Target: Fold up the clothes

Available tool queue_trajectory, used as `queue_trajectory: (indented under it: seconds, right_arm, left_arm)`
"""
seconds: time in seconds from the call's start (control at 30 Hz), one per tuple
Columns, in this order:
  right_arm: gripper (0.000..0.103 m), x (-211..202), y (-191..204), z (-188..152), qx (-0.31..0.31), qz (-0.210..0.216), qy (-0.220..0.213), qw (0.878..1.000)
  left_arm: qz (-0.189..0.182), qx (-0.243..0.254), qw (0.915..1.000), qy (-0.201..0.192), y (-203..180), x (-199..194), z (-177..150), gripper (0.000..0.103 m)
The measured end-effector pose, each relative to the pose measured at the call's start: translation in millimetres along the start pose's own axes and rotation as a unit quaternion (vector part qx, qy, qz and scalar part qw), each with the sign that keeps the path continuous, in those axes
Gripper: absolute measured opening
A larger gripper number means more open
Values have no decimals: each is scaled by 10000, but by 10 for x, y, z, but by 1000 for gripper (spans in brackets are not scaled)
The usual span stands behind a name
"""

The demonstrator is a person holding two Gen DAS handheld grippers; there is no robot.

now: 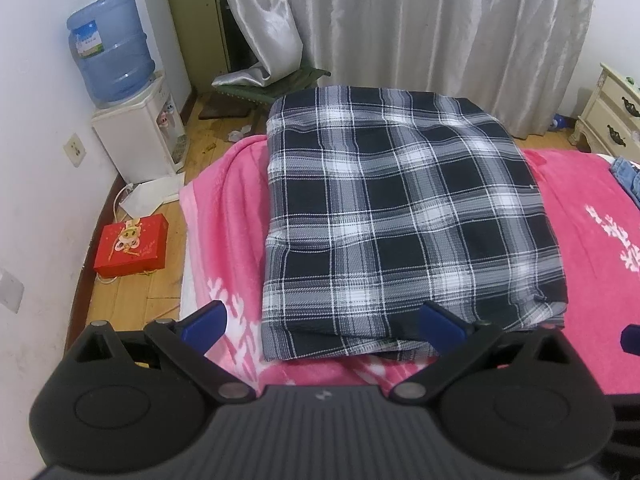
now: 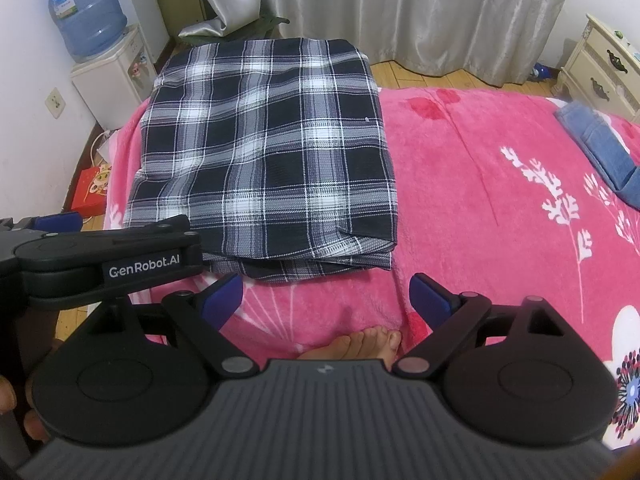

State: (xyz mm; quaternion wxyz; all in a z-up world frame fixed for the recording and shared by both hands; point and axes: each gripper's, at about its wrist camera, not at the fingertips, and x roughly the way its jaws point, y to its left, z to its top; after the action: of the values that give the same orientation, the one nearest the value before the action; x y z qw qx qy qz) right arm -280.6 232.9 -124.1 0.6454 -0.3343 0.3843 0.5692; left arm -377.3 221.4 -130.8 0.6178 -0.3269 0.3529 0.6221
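on the far left, a water dispenser (image 1: 140,140) with a blue bottle (image 1: 108,46) stands against the wall, a red box (image 1: 131,245) on the floor near it. on the pink blanket (image 2: 460,184) lies the folded plaid garment (image 2: 264,152), flat and squared. the left gripper (image 1: 322,320) is spread wide over its near edge, pinching nothing. the right gripper (image 2: 326,300) is spread too, empty, just short of the garment. far right lie folded jeans (image 2: 604,148).

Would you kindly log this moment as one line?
task: fold clothes | plaid garment: folded, lying on pink blanket | left claw: open, empty | right claw: open, empty | jeans: far right
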Motion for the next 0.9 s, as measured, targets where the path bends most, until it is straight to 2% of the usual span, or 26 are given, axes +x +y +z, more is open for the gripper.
queue_trajectory:
  seconds: [0.9]
  right_arm:
    - [90,13,-14,-2,10,-55,38,10000]
  left_arm:
    - [54,-46,10000,16,21,8,-20,102]
